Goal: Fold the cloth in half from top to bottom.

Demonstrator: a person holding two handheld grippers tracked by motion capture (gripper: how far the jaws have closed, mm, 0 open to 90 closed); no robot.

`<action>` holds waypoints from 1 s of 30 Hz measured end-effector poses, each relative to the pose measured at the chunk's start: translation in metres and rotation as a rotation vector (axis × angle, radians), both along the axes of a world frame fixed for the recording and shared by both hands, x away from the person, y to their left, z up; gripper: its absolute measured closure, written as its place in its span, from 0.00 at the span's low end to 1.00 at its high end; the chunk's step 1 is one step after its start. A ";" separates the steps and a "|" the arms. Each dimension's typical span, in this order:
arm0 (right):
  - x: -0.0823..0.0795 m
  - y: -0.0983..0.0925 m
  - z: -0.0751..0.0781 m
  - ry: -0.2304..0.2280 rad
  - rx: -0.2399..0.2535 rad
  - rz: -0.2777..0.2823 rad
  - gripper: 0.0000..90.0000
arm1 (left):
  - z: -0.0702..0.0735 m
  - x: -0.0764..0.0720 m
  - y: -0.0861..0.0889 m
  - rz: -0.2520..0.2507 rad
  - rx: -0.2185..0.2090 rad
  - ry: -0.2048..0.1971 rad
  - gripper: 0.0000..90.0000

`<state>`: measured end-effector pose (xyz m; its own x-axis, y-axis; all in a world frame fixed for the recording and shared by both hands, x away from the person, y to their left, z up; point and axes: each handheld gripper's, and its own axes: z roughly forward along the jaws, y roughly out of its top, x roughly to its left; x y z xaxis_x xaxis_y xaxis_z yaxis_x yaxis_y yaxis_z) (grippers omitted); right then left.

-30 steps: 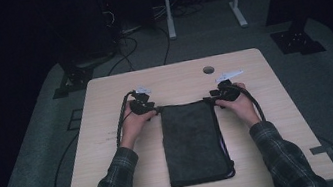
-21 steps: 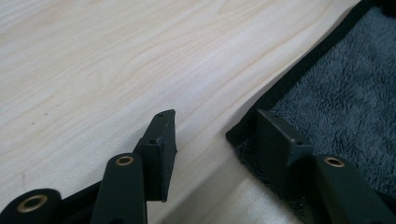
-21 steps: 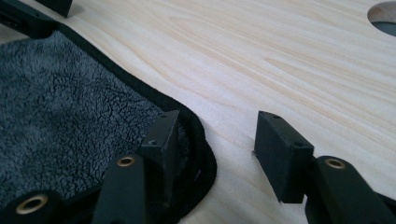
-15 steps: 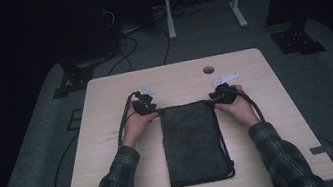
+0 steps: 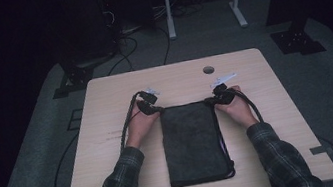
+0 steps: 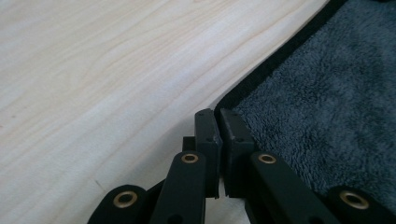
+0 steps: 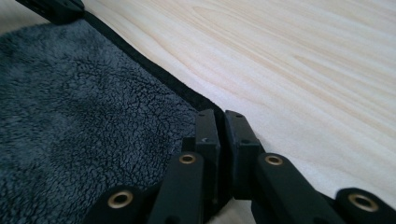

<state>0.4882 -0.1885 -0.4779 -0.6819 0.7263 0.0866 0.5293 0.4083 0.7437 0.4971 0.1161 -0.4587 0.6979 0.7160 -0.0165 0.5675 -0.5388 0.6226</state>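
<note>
The left gripper [image 6: 218, 116] has its jaws just closed together, and they meet at the far left corner of the towel [image 6: 327, 98]. The black hem of this corner sits right at the tips, so the jaws seem to pinch it, though the cloth between them is mostly hidden. The right gripper [image 7: 222, 116] has also just closed its jaws, in the same way, on the far right corner of the towel, where the black hem runs to the tips.

In the high view both grippers, left [image 5: 152, 107] and right [image 5: 217, 98], are at the far edge of the towel [image 5: 193, 142], one at each corner, with a hand behind each. The towel is dark grey, folded in a long shape, and lies flat on the middle of the table [image 5: 107, 113]. Its near end is close to the table's front edge. Cables [image 5: 128, 122] curve from the grippers over the wood.
</note>
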 end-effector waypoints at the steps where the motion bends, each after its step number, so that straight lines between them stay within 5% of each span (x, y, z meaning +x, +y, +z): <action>1: 0.000 0.002 0.001 -0.010 -0.023 -0.005 0.94 | 0.000 0.001 0.000 0.004 0.000 -0.005 0.97; 3: 0.001 0.006 0.003 -0.020 -0.052 -0.024 0.95 | 0.002 0.003 0.000 0.007 0.006 -0.012 0.97; 7: 0.008 0.005 0.014 -0.030 -0.032 -0.052 0.95 | 0.012 0.007 0.002 0.028 -0.004 -0.049 0.97; 18: 0.020 0.003 0.072 -0.121 0.062 -0.063 0.95 | 0.073 0.009 0.014 0.034 -0.092 -0.190 0.97; 23: 0.009 -0.004 0.078 -0.123 0.110 -0.040 0.95 | 0.080 -0.004 0.019 -0.010 -0.143 -0.176 0.97; 30: -0.011 -0.013 0.066 -0.087 0.176 0.005 0.95 | 0.075 -0.027 0.027 -0.060 -0.208 -0.140 0.97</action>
<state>0.4777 -0.2019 -0.4120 -0.6960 0.7017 0.1526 0.4586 0.2707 0.8464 0.4702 0.1434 -0.3841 0.7446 0.6649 -0.0595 0.4392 -0.4207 0.7938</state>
